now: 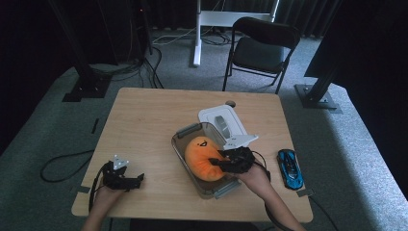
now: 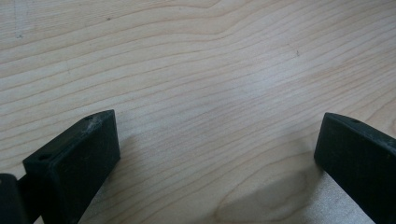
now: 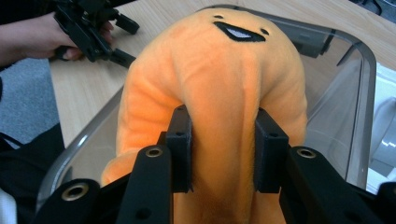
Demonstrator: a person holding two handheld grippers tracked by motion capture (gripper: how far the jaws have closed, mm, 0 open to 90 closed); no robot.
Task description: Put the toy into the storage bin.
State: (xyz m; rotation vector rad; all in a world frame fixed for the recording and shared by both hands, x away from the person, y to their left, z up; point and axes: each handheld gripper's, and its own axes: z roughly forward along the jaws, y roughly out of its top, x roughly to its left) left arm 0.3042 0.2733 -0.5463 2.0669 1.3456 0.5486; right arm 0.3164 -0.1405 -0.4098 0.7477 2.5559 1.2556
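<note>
Light wooden table [image 1: 144,125] on grey carpet, a black folding chair [image 1: 260,48] beyond. Right gripper [image 3: 223,140] pinches an orange plush toy [image 3: 224,70] inside a clear bin [image 1: 185,132]; left gripper [image 2: 217,154], jaws spread, faces bare wood.

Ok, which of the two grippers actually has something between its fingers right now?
The right gripper: its fingers pinch the orange plush toy in the clear bin. The left gripper is open over bare table.
</note>
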